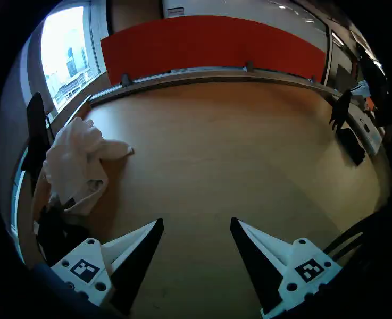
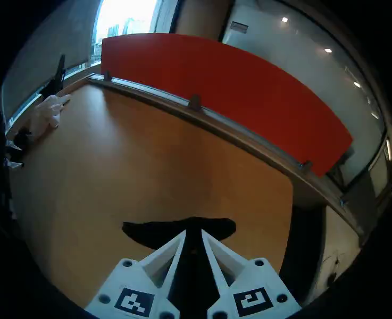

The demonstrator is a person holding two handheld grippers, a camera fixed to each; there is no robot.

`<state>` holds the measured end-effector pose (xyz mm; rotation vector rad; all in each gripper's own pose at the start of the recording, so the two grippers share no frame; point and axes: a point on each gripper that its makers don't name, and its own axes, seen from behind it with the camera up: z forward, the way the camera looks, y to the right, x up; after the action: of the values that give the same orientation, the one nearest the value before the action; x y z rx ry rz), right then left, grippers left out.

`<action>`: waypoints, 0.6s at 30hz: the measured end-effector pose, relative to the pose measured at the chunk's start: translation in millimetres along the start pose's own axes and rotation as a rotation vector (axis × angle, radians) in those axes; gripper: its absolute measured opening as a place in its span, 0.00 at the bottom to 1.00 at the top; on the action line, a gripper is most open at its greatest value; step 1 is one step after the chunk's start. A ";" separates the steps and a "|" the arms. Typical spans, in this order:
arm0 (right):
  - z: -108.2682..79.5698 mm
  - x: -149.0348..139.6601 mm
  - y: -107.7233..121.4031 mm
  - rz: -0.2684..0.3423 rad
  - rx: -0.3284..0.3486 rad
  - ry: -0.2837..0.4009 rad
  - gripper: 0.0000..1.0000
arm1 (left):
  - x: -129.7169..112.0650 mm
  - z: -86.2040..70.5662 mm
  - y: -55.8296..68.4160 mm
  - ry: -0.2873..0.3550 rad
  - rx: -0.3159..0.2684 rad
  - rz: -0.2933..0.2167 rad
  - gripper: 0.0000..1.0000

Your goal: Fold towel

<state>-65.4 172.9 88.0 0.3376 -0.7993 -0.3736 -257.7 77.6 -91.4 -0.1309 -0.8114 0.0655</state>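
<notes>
**Left tongs.** The left tongs [image 1: 196,220] are spread wide, with bare counter [image 1: 222,149] showing between the two tips. Nothing is in the gap. They hang above the near part of the counter.

**Right tongs.** The right tongs [image 2: 193,232] are pressed almost together. A black cloth [image 2: 153,231] fills the narrow gap and spreads out to both sides just past the tips. Both fingers appear to pinch it. Whether the cloth also touches the counter cannot be told.

**Towel.** In the left gripper view, the white towel [image 1: 78,159] lies crumpled in a heap at the left edge of the counter, well apart from the left tongs. One corner points toward the middle of the counter. A dark item [image 1: 57,234] sits just beside the heap on its near side; what it is cannot be told. In the right gripper view, the towel shows small at the far left corner, well apart from the right tongs.

**Surroundings.** A red panel [image 1: 211,45] stands upright along the far edge of the counter. A window [image 1: 65,53] lies past the left end.
</notes>
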 end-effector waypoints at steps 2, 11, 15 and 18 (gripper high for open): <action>0.0 -1.7 4.6 0.005 -0.003 -0.003 0.05 | 1.0 0.4 1.8 0.000 0.000 0.003 0.93; -4.9 -13.7 16.2 0.019 -0.015 -0.017 0.05 | 7.6 1.9 8.4 0.003 -0.005 0.009 0.93; -11.3 -27.9 20.5 0.032 -0.024 -0.029 0.05 | 10.3 2.1 9.7 0.005 -0.005 0.013 0.93; -17.5 -43.7 24.1 0.047 -0.032 -0.043 0.05 | 11.2 1.8 10.3 0.006 -0.006 0.012 0.93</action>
<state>-75.6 216.2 59.5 0.2809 -0.8405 -0.3505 -251.4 89.2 -83.6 -0.1421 -0.8046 0.0743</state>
